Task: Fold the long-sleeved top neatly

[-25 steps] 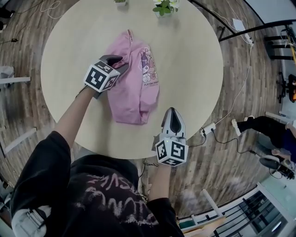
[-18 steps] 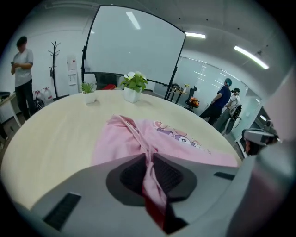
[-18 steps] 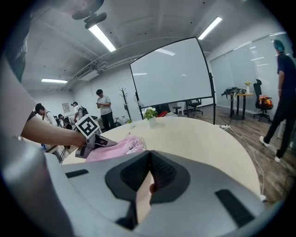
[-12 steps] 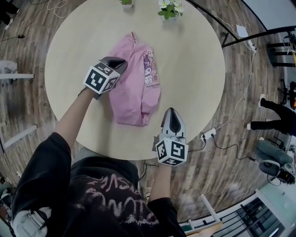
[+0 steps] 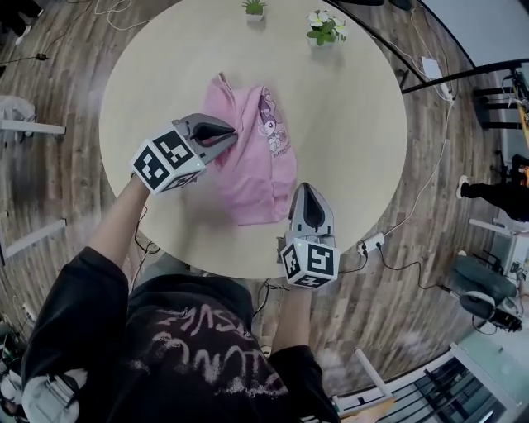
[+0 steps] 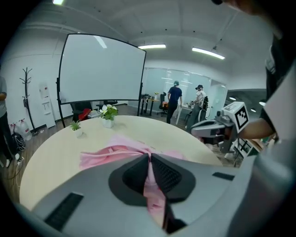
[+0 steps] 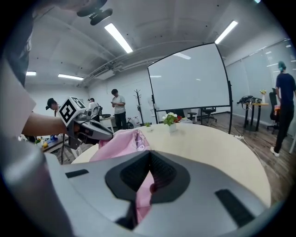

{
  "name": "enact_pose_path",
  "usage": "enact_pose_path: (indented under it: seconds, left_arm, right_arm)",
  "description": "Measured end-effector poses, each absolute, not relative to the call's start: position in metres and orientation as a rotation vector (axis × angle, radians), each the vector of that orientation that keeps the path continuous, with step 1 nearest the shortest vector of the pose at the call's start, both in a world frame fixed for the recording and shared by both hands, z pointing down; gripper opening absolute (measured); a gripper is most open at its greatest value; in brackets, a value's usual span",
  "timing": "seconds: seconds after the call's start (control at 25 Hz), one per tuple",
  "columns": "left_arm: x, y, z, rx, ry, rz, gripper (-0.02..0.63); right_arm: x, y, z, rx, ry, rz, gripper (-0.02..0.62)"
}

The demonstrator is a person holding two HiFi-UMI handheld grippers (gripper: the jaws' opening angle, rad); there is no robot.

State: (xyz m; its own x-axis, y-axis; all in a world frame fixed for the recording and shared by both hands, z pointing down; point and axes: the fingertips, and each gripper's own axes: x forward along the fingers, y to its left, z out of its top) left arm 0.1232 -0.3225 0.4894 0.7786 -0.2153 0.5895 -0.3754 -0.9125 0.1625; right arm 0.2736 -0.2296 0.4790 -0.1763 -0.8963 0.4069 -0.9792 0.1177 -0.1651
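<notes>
**Operator:** Head view first. The long-sleeved top [image 5: 258,165] lies bunched near the middle of the round bench [image 5: 368,107], and I have both grippers on it. The left gripper [image 5: 225,135] has its jaws pinched tight on a fold of pink cloth at the top's left edge. The right gripper [image 5: 307,192] has its jaws closed on the lower right edge, the side nearest me.

**Observer:** Cloth in each, not just air?

**Operator:** Yes. In the left gripper view a strip of pink runs down between the pads, and the rest of the garment trails away across the bench beyond the tips. The right gripper view shows the same. Pink cloth is squeezed in the slit, and the body of the top rises to the left, toward my other gripper.

**Observer:** How do you carry this step well?

**Operator:** I read it as a lift to spread one side or turn it over. I'd raise both grips level with each other and hold the cloth taut between them so no crease sets. Then I'd lay the edge down straight along the body. Thin fabric may slip from a narrow pinch, so no jerking. The potted plant [image 5: 254,7] and the flowers [image 5: 325,27] at the far rim are well apart from the work.
</notes>
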Motion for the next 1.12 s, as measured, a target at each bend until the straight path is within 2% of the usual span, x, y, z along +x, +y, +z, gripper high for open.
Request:
enact_pose_path:
  seconds: [0.4, 0.6, 0.76, 0.88, 1.12]
  left_arm:
    - [0.012, -0.207, 0.503, 2.545, -0.356, 0.674, 0.031]
    - [-0.014, -0.187, 0.512, 2.496, -0.453, 0.59, 0.032]
    - [-0.015, -0.196, 0.496, 2.526, -0.456, 0.528, 0.032]
    - [-0.012, -0.189, 0.474, 2.63, -0.327, 0.525, 0.031]
    - [-0.013, -0.133, 0.425, 2.827, 0.319, 0.593, 0.031]
  right_arm:
    - [0.136, -0.206, 0.467, 1.602, -2.336, 0.536, 0.005]
    - [0.061, -0.17, 0.483, 1.4, -2.374, 0.55, 0.006]
    - [0.017, -0.153, 0.489, 1.289, -2.4, 0.526, 0.088]
    - [0.008, -0.155, 0.475, 1.273, -2.439, 0.496, 0.126]
    - [0.044, -0.18, 0.414, 1.168, -2.486, 0.274, 0.126]
